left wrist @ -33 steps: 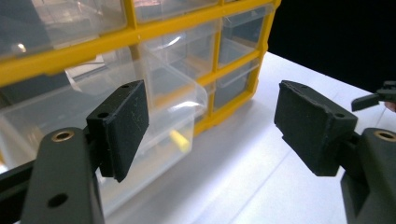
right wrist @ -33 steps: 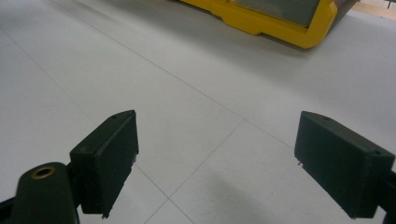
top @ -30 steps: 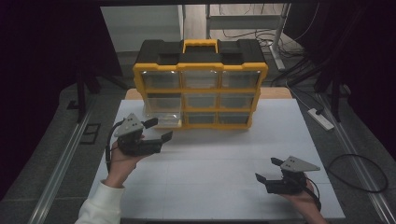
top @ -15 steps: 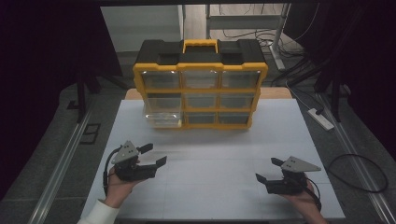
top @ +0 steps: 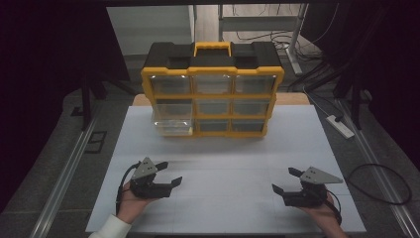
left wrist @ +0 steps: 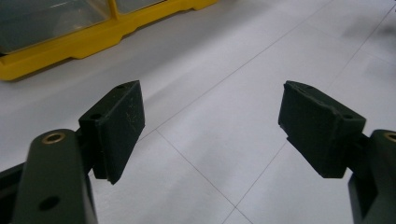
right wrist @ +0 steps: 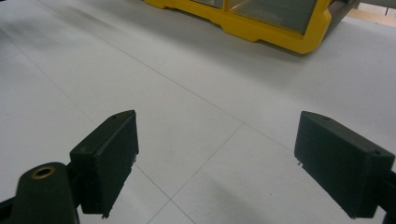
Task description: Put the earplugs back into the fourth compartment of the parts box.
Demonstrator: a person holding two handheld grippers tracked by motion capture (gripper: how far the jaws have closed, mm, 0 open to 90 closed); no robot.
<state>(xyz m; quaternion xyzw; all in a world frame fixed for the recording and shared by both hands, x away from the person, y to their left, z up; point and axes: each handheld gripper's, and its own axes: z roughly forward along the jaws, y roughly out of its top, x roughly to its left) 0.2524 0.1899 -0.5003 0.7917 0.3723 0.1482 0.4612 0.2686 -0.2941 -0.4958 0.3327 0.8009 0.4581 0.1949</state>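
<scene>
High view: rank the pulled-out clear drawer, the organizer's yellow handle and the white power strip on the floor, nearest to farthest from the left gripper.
1. The pulled-out clear drawer, bottom left of the organizer, just beyond the left gripper.
2. The yellow handle, on top of the organizer, farther back.
3. The white power strip, on the floor past the table's right edge.

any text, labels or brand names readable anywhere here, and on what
None can be read.
Yellow and black drawer organizer: no legible label or brand on its frame or clear drawers.
Left gripper and right gripper: no markings visible.
White table: blank.
</scene>
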